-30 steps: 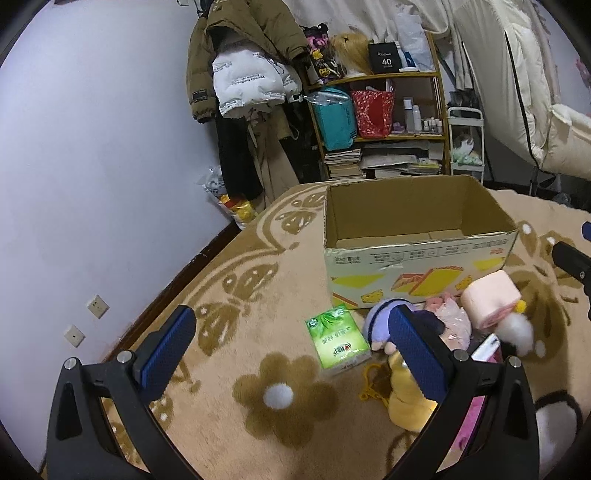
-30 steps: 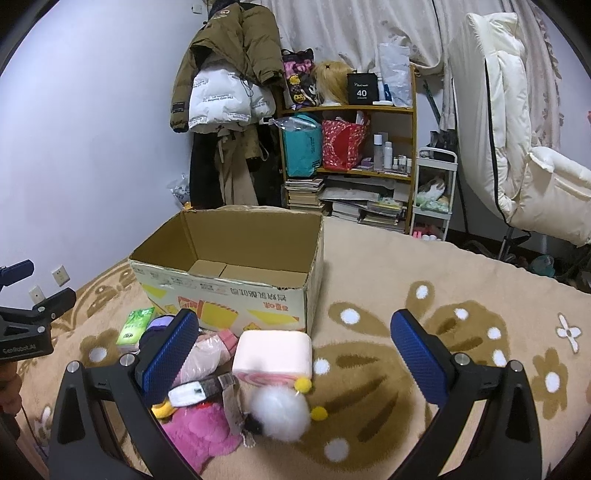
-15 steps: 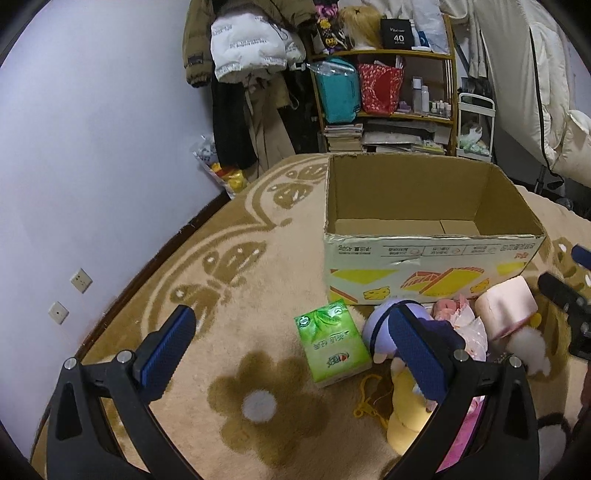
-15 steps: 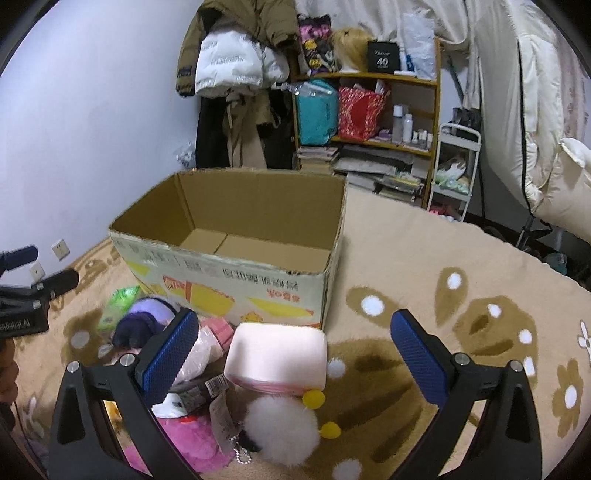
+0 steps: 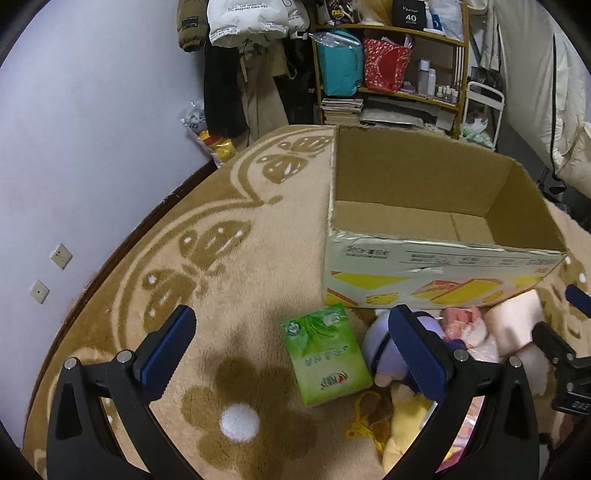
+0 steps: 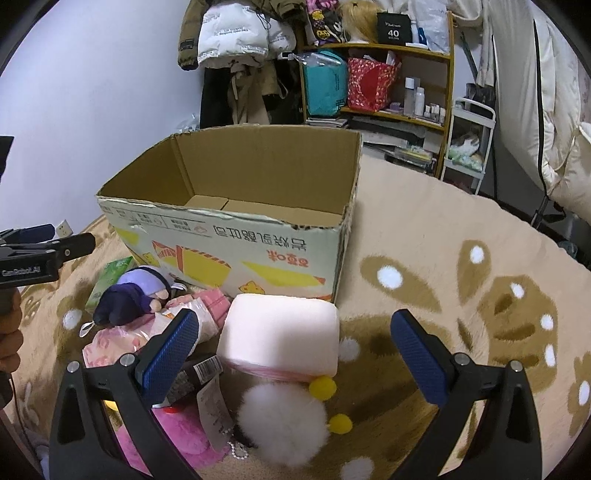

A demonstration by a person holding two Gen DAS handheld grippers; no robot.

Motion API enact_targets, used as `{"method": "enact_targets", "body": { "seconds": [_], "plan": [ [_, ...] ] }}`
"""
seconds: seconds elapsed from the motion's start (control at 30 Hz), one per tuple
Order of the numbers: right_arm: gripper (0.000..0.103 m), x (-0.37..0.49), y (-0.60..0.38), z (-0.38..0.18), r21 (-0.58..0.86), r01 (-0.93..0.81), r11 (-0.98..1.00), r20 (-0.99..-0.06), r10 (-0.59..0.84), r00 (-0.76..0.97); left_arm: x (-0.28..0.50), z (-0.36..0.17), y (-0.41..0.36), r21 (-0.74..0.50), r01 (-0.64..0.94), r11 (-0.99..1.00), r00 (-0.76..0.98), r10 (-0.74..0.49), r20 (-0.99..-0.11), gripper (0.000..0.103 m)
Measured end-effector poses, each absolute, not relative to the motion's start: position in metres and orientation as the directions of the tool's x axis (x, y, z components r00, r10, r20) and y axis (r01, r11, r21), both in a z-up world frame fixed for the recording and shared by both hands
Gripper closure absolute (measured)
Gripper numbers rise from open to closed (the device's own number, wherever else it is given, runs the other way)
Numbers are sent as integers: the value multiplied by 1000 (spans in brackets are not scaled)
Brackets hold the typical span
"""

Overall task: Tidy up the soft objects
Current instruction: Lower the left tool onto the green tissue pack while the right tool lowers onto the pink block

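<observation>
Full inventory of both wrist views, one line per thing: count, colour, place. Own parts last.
cardboard box: 1, brown with yellow print, on the rug, open, nothing seen inside
tissue pack: 1, green, on the rug left of the toy pile
purple plush doll: 1, lilac and navy, in front of the box
pink foam block: 1, pale pink, at the box's near right corner
white pompom: 1, white with yellow balls, in front of the block
yellow plush: 1, yellow, under the left tongs' right finger
magenta plush: 1, bright pink, near edge of the pile
rug: 1, tan with brown flowers
shelf: 1, wooden, back wall
coats: several, olive and white, hanging
left tongs: 1, black and blue, open
right tongs: 1, black and blue, open
</observation>
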State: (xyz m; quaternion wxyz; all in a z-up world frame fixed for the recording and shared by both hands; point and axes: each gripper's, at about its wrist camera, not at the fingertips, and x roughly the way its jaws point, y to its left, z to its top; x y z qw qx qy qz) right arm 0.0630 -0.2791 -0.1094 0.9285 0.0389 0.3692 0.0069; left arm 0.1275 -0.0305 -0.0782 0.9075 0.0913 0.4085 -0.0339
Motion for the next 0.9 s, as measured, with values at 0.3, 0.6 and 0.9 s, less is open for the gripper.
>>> {"method": "enact_targets", "body": {
  "seconds": [0.3, 0.6, 0.9],
  "plan": [
    [0, 69, -287, -123, 118, 11, 993, -724, 79, 686, 138, -97, -31, 131, 136, 982, 627, 17, -779, 0],
    [0, 75, -285, -135, 121, -6, 993, -747, 95, 658, 145, -116, -32, 94, 139, 986, 567, -1, -824, 0],
    [4, 83, -282, -144, 127, -13, 992, -773, 108, 625, 152, -129, -25, 50, 94, 994, 509, -5, -861, 0]
  ]
}}
